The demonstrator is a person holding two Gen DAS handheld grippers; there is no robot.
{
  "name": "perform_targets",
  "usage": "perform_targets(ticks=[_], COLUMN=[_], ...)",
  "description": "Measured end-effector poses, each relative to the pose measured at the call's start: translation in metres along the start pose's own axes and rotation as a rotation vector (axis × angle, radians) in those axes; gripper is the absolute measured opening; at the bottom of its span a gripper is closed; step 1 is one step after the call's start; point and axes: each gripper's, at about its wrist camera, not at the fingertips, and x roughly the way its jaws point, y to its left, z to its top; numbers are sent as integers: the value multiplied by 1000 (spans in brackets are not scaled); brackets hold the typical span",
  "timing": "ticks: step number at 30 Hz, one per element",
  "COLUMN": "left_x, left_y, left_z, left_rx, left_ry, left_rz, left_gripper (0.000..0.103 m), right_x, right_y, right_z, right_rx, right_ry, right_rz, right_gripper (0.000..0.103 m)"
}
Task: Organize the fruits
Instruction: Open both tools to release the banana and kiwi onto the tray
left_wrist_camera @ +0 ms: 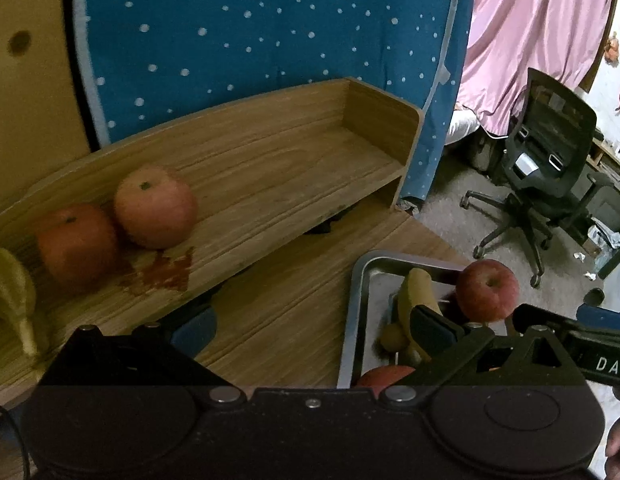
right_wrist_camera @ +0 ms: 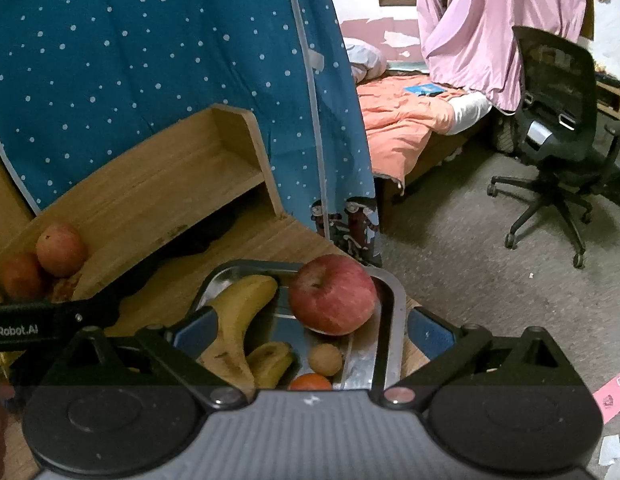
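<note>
Fruit split across two spots. On the wooden shelf (left_wrist_camera: 269, 168), left end: pale red apple (left_wrist_camera: 155, 208) touching an orange (left_wrist_camera: 75, 246), with a banana (left_wrist_camera: 13, 292) just beside that at the frame edge. A reddish stain (left_wrist_camera: 165, 272) sits on the shelf board in front of the apple.

Rest is in the metal tray (right_wrist_camera: 390, 320) on the table (left_wrist_camera: 277, 308), near its right edge: big red apple (right_wrist_camera: 333, 294) at the tray's far right, long banana (right_wrist_camera: 237, 320) on the left side, a smaller banana piece (right_wrist_camera: 271, 362) beside it, a small round brown fruit (right_wrist_camera: 326, 359) under the apple, and an orange (right_wrist_camera: 310, 382) partly hidden by the tool body.

Left tool (left_wrist_camera: 314, 328): jaws wide apart, nothing between them, over bare table between shelf and tray. Right tool (right_wrist_camera: 310, 330): jaws wide apart, straddling the tray, pads not touching any fruit; apple and bananas lie between the fingers in view.

Background: blue dotted curtain (right_wrist_camera: 149, 80) behind the shelf, bed with orange quilt (right_wrist_camera: 402, 120), pink drape (right_wrist_camera: 502, 20), black office chair (right_wrist_camera: 558, 128) on the floor.
</note>
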Motion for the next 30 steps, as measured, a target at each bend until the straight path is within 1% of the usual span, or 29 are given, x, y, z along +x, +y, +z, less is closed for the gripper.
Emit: perform_targets(ticks=[9, 19, 30], left_x=[-33, -72, -109], left_y=[24, 51, 64], left_z=[-19, -53, -76], left_rx=[-16, -15, -15], left_ry=[-28, -28, -55], left_rz=[13, 22, 8], left_gripper=[102, 102, 102], right_x=[-27, -60, -106], right_y=[28, 55, 67], right_z=[-12, -44, -65], right_rx=[-14, 0, 20], right_ry=[-27, -36, -93], right_rz=[5, 9, -13], right_gripper=[103, 103, 103])
